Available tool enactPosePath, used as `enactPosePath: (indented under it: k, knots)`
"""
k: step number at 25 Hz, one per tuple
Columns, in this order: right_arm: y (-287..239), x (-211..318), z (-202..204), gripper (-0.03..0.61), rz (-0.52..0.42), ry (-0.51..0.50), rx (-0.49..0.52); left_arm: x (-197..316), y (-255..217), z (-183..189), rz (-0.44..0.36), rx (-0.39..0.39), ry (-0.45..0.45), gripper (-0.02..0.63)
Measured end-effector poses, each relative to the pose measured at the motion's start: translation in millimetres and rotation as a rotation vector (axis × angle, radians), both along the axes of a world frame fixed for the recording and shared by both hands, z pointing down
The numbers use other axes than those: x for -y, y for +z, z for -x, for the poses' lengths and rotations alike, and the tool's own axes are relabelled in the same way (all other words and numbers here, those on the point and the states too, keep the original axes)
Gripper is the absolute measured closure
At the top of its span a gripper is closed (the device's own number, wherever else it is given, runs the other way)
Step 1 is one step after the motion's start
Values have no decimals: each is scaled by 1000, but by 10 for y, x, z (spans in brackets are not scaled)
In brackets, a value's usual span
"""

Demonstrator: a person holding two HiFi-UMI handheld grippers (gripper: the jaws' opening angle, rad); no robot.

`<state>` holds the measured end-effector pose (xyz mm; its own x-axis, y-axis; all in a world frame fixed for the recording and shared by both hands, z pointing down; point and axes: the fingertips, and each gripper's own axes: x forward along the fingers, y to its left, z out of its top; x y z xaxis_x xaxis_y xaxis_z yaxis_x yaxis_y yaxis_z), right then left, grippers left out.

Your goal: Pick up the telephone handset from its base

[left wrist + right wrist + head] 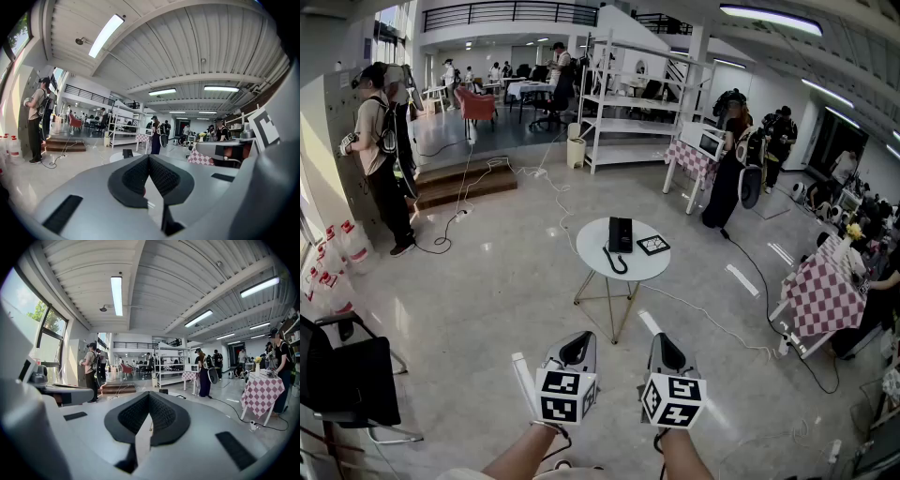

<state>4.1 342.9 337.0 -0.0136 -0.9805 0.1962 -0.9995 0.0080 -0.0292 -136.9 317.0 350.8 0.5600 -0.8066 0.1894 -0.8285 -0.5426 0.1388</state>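
Observation:
A black telephone (pixel 621 233) with its handset on the base stands on a small round white table (pixel 586 251) in the middle of the floor; a black cord (pixel 614 262) curls in front of it. My left gripper (pixel 577 345) and right gripper (pixel 664 345) hang side by side low in the head view, well short of the table, both pointing toward it. Both are shut with nothing between the pads. In the left gripper view the telephone (pixel 127 153) shows small and far beyond the shut gripper (pixel 149 157). It also shows far off (pixel 163 391) beyond the shut right gripper (pixel 149 393).
A small black-framed square (pixel 653 245) lies beside the phone. A black chair (pixel 347 380) stands at the near left and a checkered table (pixel 825 295) at the right. Cables (pixel 712 319) trail over the floor. Several people stand around, with white shelving (pixel 628 112) behind.

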Motion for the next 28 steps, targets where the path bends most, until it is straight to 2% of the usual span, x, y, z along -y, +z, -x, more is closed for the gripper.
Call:
enactPosePath:
  k: [9,14,22,28]
  knots:
    - [-20,101,159,555,-2,-15,5,96,-2,195,-10,3,-22,600]
    - [-13,134,278,555,-19,-37,84,131,13,281,-14,14,-18,600]
    - [235,164,293,555,54,9,102,191,159,417,18,18,-11,600]
    - [324,296,269,555,73,30,100,326,258,503,41,17,-23,600]
